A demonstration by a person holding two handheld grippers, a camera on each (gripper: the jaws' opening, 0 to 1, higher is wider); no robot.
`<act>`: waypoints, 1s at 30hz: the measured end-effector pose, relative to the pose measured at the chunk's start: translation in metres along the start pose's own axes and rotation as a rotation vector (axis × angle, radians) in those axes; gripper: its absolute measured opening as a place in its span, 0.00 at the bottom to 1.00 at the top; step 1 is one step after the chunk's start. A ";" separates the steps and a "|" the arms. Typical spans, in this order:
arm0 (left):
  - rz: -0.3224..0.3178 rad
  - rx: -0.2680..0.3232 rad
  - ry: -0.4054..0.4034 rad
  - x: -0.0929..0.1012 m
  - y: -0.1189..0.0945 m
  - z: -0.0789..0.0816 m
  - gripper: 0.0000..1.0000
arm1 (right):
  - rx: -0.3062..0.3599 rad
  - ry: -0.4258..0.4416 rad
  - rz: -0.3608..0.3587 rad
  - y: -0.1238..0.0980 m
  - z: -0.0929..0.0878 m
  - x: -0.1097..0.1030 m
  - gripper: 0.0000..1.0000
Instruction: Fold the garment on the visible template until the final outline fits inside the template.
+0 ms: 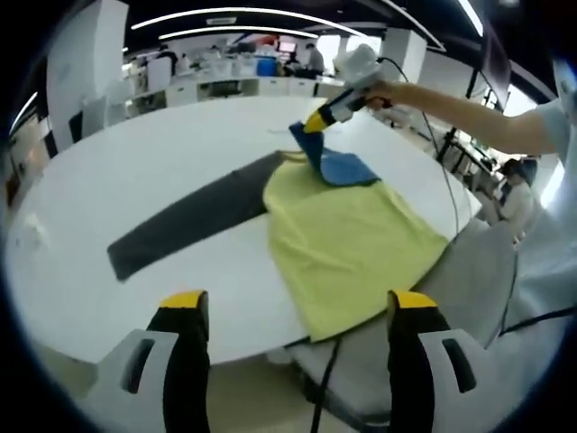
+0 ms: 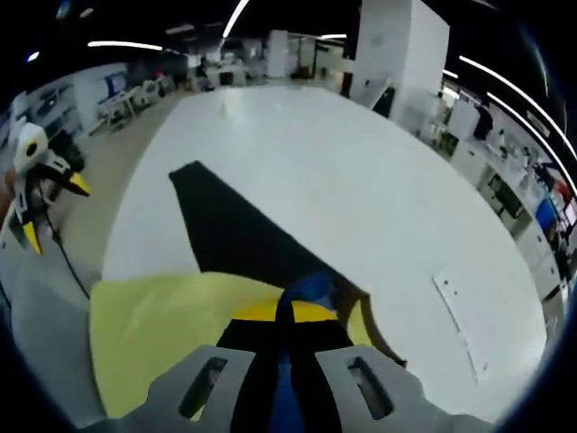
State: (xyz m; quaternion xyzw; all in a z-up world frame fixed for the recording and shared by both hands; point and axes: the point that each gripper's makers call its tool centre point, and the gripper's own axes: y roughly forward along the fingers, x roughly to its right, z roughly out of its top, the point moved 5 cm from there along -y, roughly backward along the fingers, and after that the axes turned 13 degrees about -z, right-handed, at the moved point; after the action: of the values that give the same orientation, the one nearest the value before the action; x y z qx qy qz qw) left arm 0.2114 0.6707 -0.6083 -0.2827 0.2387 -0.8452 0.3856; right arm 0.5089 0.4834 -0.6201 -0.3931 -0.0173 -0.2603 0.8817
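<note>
A yellow garment (image 1: 347, 244) with a blue sleeve (image 1: 338, 162) lies on a dark grey template (image 1: 194, 221) near the edge of a round white table (image 1: 135, 153), its lower part hanging past the rim. The right gripper (image 1: 315, 124), held in a person's hand (image 1: 383, 90), has its 2 yellow-tipped jaws pinched tight on the sleeve, lifting blue cloth off the garment. In the right gripper view the blue cloth (image 2: 311, 289) runs between the closed jaws, with the template (image 2: 234, 230) stretching away beyond. The left gripper (image 1: 297, 302) hovers off the table's edge, jaws spread wide and holding nothing. Desks (image 1: 225, 86) line the office behind.
</note>
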 end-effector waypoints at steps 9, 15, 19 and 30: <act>-0.002 -0.003 -0.007 -0.002 0.000 -0.002 0.77 | -0.017 0.033 -0.001 0.015 -0.009 -0.002 0.03; -0.008 -0.011 -0.014 -0.003 0.003 -0.004 0.77 | -0.010 0.049 -0.006 0.022 -0.009 -0.005 0.03; -0.009 -0.008 -0.017 -0.003 0.003 -0.004 0.77 | -0.009 0.047 0.002 0.026 -0.011 -0.009 0.03; -0.006 -0.008 -0.029 -0.004 0.003 -0.007 0.77 | 0.002 0.049 0.001 0.034 -0.008 -0.010 0.07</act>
State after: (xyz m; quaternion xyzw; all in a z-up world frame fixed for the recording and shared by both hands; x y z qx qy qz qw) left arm 0.2109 0.6733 -0.6168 -0.2973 0.2355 -0.8411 0.3856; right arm 0.5153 0.5008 -0.6516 -0.3856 0.0043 -0.2693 0.8825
